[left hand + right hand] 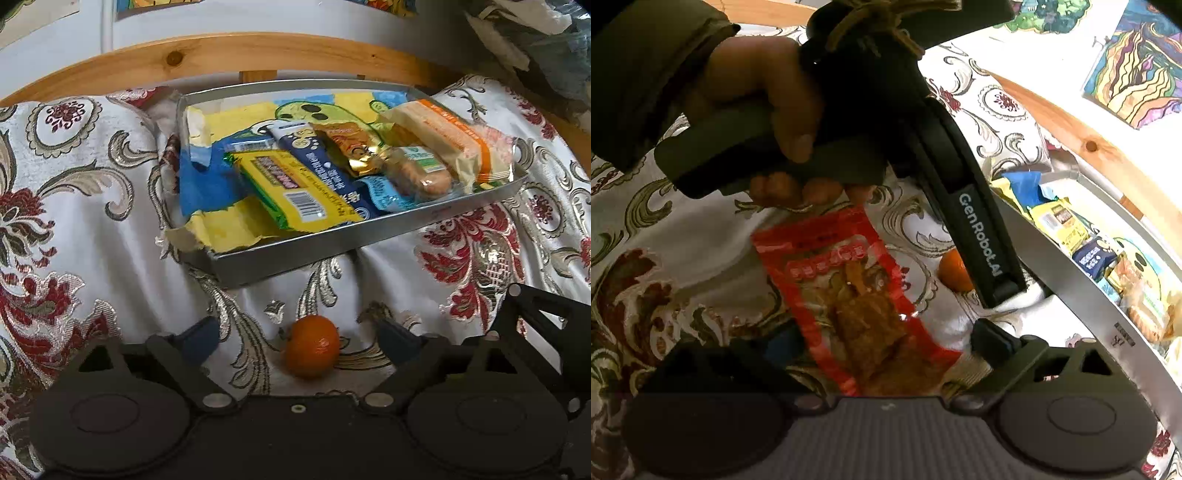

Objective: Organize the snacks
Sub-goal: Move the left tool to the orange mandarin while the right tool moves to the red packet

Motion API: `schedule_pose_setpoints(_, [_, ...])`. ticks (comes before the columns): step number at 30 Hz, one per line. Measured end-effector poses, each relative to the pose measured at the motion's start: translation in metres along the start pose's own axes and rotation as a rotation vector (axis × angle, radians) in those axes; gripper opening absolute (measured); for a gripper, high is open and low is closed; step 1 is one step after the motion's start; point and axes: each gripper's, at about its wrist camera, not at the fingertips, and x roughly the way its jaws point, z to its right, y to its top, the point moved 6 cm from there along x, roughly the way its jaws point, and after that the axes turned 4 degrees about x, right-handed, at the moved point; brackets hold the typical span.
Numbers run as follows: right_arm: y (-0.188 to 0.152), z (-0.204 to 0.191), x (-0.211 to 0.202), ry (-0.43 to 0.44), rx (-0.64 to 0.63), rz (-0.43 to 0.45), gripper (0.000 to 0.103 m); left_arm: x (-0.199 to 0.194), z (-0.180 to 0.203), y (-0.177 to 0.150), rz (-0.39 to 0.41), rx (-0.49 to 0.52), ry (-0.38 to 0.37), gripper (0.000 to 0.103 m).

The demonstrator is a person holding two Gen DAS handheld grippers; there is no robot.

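We found the left tool [297, 338] spread open around a small orange mandarin [313, 346]; the right tool [886, 343] spread open about a red plastic snack packet [849, 295] at lower centre.

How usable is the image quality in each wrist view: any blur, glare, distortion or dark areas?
Left wrist view: mostly sharp; fisheye bends the wooden bed rail; the small orange tangerine between the open left gripper fingers is slightly soft. Right wrist view: the red snack pouch is motion-blurred with glare specks; the silver metal tray rim curves strongly; the hand sits in shadow.
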Motion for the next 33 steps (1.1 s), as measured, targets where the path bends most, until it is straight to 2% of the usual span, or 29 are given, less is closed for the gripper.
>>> schedule_pose_setpoints(3, [-0.001,0.000,0.000,0.001,0.003,-0.012,0.093,0.000,-0.002,-0.001,-0.005,-0.008,-0.012,0.078])
schedule_pose_setpoints(5, [-0.001,-0.001,-0.001,0.001,0.007,-0.017,0.086,0.001,-0.001,-0.003,-0.015,-0.003,-0.015,0.063])
schedule_pose_setpoints(8, [-0.005,-0.012,-0.011,-0.008,-0.010,-0.029,0.079,0.004,0.000,-0.007,-0.032,0.004,-0.020,0.047])
schedule_pose_setpoints(13, [-0.007,-0.019,-0.018,-0.031,-0.024,-0.058,0.066,0.005,0.003,-0.011,-0.036,0.004,-0.020,0.033])
schedule_pose_setpoints(17, [-0.013,-0.019,-0.025,-0.052,-0.003,-0.114,0.062,0.004,-0.001,-0.012,-0.041,-0.037,-0.003,0.033])
schedule_pose_setpoints(22, [-0.029,-0.009,-0.040,-0.119,0.059,-0.203,0.062,0.002,-0.001,-0.014,-0.041,-0.055,0.022,0.032])
schedule_pose_setpoints(27, [-0.049,0.010,-0.056,-0.191,0.209,-0.278,0.061,-0.008,0.004,-0.020,-0.047,-0.077,0.055,0.031])
schedule_pose_setpoints(33, [-0.057,0.022,-0.069,-0.190,0.390,-0.276,0.061,-0.032,0.009,-0.032,-0.045,-0.118,0.077,0.031])
